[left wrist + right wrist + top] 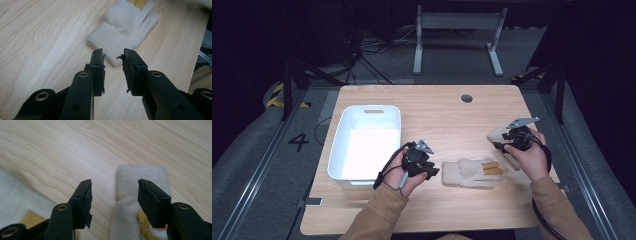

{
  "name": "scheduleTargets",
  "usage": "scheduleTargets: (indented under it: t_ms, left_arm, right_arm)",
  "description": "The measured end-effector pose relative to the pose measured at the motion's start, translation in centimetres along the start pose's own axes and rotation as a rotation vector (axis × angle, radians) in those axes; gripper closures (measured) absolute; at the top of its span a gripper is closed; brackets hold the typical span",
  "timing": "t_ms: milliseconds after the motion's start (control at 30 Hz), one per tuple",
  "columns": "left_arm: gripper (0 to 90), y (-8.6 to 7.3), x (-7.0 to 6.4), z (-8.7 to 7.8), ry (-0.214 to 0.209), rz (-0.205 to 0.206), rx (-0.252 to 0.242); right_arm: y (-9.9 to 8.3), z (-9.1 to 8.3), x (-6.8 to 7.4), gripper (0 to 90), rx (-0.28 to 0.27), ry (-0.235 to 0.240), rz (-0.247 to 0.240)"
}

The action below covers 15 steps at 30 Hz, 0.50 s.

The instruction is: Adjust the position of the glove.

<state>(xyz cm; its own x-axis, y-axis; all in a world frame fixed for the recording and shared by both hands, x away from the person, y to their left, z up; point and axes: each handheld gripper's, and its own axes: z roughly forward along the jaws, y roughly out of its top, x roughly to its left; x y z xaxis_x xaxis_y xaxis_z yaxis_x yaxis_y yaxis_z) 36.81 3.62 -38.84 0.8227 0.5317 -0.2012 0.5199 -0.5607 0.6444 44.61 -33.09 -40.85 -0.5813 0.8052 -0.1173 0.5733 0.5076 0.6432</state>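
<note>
The one piece of writing that can be read is a large dark "4" (298,142) marked on the grey floor to the left of the tabletop (437,110); the gloves and the bin carry no label that can be made out. A cream knitted glove (469,173) lies flat near the front of the tabletop, between the two hands, its long axis running left to right: the cuff faces the left tool (433,171) and the fingers point toward the person's right, with tan patches on the fingers. In the left gripper view the same glove (123,27) lies just ahead of the left tool (113,60), cuff end nearest; the jaws stand apart with nothing between them, and the cuff edge lies just beyond their tips. A second cream glove (503,137) lies farther right and a little farther back, partly under the right tool (498,145), so its direction is hard to judge from above. In the right gripper view the right tool (113,192) is spread wide, and a pale band of the second glove (141,176) runs away from the camera between the jaws, which do not close on it. A white bin (367,142) stands on the left part of the tabletop, just beside the left hand (407,175).
</note>
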Motion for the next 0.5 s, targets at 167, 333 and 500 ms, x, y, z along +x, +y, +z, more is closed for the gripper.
scheduleTargets:
  t_ms: [167,333,500]
  left_arm:
    - [69.9,0.0,0.1,0.1,-0.002,-0.002,0.004]
    - [69.6,-0.1,0.1,0.2,-0.004,-0.004,0.008]
    - [69.2,-0.1,0.1,0.2,-0.006,-0.005,0.008]
  right_arm:
    - [-0.6,-0.3,-1.2,42.8,0.013,-0.028,0.044]
    - [-1.4,-0.5,-2.4,43.2,0.025,-0.04,0.086]
    - [-2.1,-0.3,-3.2,44.5,0.044,-0.052,0.11]
